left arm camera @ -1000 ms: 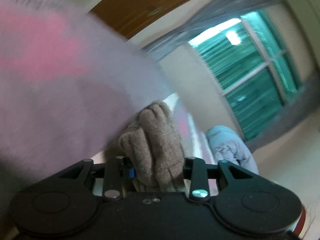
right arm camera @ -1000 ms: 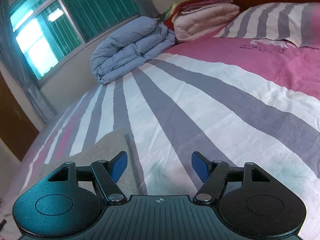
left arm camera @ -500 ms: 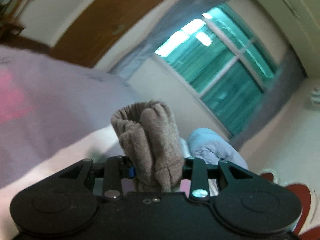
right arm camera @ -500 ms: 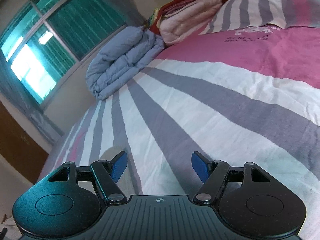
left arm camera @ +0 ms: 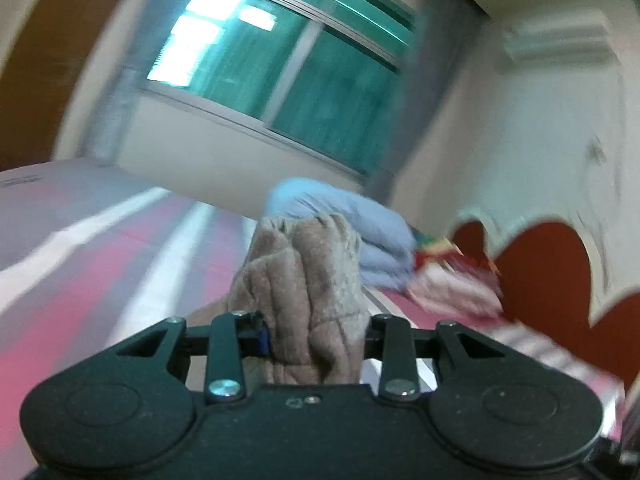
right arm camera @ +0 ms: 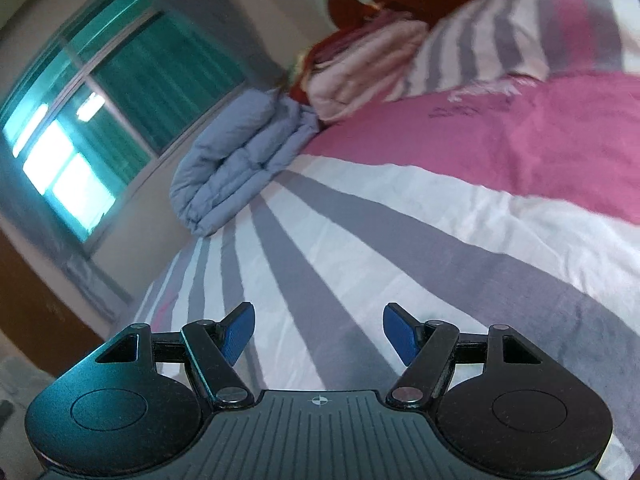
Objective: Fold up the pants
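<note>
The pants (left arm camera: 304,296) are beige-brown fleece. In the left wrist view a thick bunch of them stands up between the fingers of my left gripper (left arm camera: 314,332), which is shut on them and holds them above the striped bed (left arm camera: 80,264). The rest of the pants is hidden below the gripper body. My right gripper (right arm camera: 318,330) is open and empty, its blue pads (right arm camera: 240,330) wide apart, just above the grey and white stripes of the bed (right arm camera: 400,240). No pants show in the right wrist view.
A folded blue quilt (right arm camera: 240,160) and a stack of pink bedding (right arm camera: 360,68) lie at the far side of the bed by the window wall. A striped pillow (right arm camera: 520,36) and the red headboard (left arm camera: 540,272) are at the head end.
My left gripper has swung with the pants, its view turning from the bed surface towards the window and headboard. My right gripper has tilted and the pants have left its view.
</note>
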`<state>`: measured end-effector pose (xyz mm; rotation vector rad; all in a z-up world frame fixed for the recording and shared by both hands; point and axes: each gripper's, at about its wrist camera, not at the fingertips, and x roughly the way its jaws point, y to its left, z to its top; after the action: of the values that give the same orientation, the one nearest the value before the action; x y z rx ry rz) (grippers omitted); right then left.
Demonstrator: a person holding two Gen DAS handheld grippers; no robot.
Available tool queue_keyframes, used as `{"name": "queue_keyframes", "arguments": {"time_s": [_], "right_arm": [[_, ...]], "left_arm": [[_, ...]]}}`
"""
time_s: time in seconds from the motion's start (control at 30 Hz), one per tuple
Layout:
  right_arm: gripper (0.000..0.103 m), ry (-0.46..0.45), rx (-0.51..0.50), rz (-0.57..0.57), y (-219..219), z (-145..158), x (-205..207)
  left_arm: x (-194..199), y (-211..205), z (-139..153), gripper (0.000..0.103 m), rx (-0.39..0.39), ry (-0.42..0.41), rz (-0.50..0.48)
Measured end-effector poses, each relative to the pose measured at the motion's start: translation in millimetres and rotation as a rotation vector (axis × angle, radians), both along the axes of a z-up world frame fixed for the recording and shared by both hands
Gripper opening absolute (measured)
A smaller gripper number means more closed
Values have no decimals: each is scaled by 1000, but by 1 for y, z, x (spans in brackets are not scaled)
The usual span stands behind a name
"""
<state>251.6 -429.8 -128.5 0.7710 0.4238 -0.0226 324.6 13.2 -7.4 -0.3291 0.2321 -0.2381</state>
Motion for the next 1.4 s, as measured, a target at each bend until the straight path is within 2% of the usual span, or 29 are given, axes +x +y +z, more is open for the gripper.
{"name": "queue_keyframes", "arguments": {"time_s": [0.2,0.3,0.37,0.47,0.57,0.77,0.87,0.9,0.97,1.07,1.1,1.17,1.2,1.27,1.33,1.4], "right_arm": [[71,7,67,-26,-17,-5,1],[71,6,91,-30,-22,-6,0],[71,9,120,-39,-27,-8,0],[71,21,137,-44,-30,-12,2],[71,36,133,-42,-28,-14,5],[71,90,63,-93,-31,-20,18],[71,111,70,-95,-30,-25,19],[71,111,60,-90,-29,-24,19],[71,114,51,-82,-28,-23,20],[71,118,44,-82,-28,-23,19],[71,115,43,-80,-28,-22,19],[71,105,43,-71,-26,-21,18],[71,101,40,-61,-25,-20,17],[71,86,28,-38,-19,-17,17],[71,45,27,13,-11,-12,17],[71,3,36,117,4,-8,18]], "left_arm": [[16,-94,-48,24,198,59,-172],[6,-127,-77,25,302,75,-224],[-1,-139,-92,25,344,86,-248],[-2,-143,-102,25,330,105,-240],[-4,-143,-95,25,330,100,-225],[-7,-161,-92,26,388,85,-186],[-9,-177,-97,37,444,93,-209],[-10,-181,-98,39,426,108,-249],[-17,-183,-98,49,407,103,-247],[-31,-167,-88,52,332,82,-270],[-38,-157,-83,56,311,61,-277],[-55,-130,-71,76,286,3,-282],[-65,-111,-65,90,279,-23,-259],[-75,-73,-59,88,280,-18,-176],[-79,-27,-59,88,273,26,-50],[-79,24,-64,85,258,126,144]]}}
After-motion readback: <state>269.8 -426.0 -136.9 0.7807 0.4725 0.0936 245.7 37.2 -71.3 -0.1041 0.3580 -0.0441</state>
